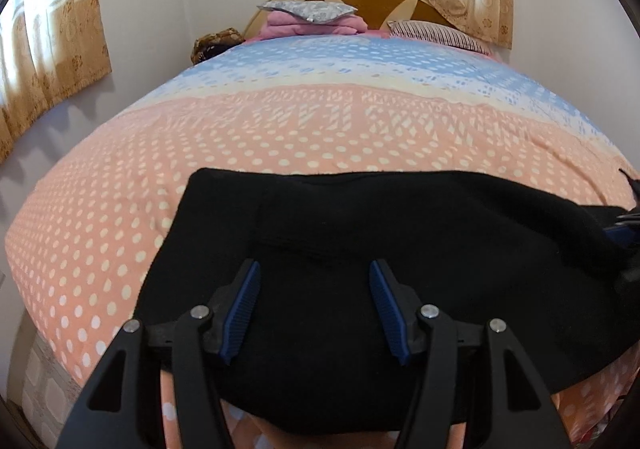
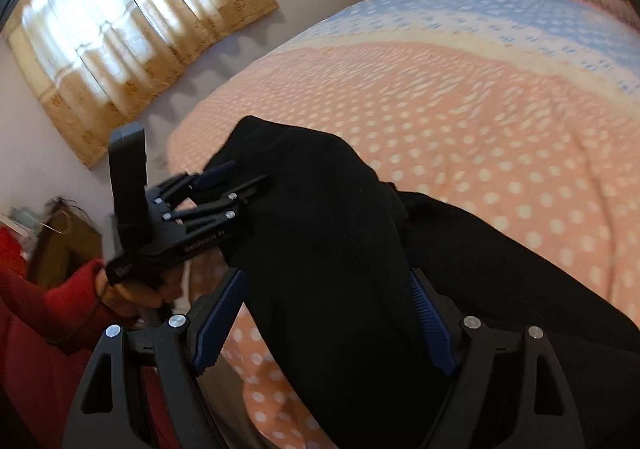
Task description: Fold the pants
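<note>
The black pants (image 1: 400, 225) lie folded across the near edge of the bed. My left gripper (image 1: 314, 269) is open, its blue pads (image 1: 242, 309) hovering over the pants' left part, holding nothing. It also shows in the right wrist view (image 2: 236, 177), at the pants' left edge. My right gripper (image 2: 326, 281) is open, its fingers standing either side of a raised fold of the pants (image 2: 320, 229), not closed on it. Its tip shows at the right edge of the left wrist view (image 1: 626, 223).
The bed has a pink and blue dotted cover (image 1: 320, 121). Folded pink cloth and a grey pillow (image 1: 308, 15) lie by the headboard, with a striped pillow (image 1: 436, 33). Curtains (image 2: 132, 29) hang left. A person's red sleeve (image 2: 40, 329) is at lower left.
</note>
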A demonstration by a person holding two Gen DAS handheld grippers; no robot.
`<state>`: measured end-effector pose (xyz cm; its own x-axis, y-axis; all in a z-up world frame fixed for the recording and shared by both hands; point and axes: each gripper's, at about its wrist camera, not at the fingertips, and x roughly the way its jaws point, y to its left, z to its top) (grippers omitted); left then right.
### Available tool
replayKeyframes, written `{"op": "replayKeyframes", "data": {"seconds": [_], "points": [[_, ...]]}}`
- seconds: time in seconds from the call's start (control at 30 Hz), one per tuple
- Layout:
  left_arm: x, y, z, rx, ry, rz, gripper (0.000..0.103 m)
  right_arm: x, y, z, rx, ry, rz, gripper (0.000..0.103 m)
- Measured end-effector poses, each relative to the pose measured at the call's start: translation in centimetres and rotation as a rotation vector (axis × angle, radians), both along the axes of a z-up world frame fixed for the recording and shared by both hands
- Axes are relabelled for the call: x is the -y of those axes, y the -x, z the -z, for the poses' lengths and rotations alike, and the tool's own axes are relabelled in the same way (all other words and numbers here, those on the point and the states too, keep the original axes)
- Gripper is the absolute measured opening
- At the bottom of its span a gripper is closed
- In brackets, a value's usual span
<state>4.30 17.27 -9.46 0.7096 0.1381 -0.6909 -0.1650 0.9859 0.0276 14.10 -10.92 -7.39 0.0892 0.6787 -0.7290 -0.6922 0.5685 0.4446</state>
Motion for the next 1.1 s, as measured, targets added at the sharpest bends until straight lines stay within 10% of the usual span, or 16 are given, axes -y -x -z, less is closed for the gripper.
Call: {"op": "replayKeyframes", "data": {"seconds": [0.2, 0.47, 0.6, 0.73, 1.1], "points": [[0.0, 0.0, 0.1, 0.004, -0.002, -0.002, 0.060, -2.7, -4.0, 2.8, -0.227, -0.160, 0.051, 0.083], [0.4, -0.3, 0.5, 0.000, -0.018, 0.008, 0.061, -3.9, -7.1, 0.9, -0.149, -0.222, 0.122, 0.083], [0.4, -0.4, 0.7, 0.003, -0.022, 0.011, 0.061, -2.1, -10.5, 0.2, -0.281, -0.316, 0.101, 0.078], [0.2, -0.5, 0.6, 0.005, -0.022, 0.017, 0.061, -1.2, -12.0, 1.8, -0.360, -0.196, 0.081, 0.078], [1.3, -0.4, -2.4, 0.043, -0.045, 0.061, 0.061, 13.9, -10.1, -2.8, 0.039, 0.236, 0.742, 0.075]]}}
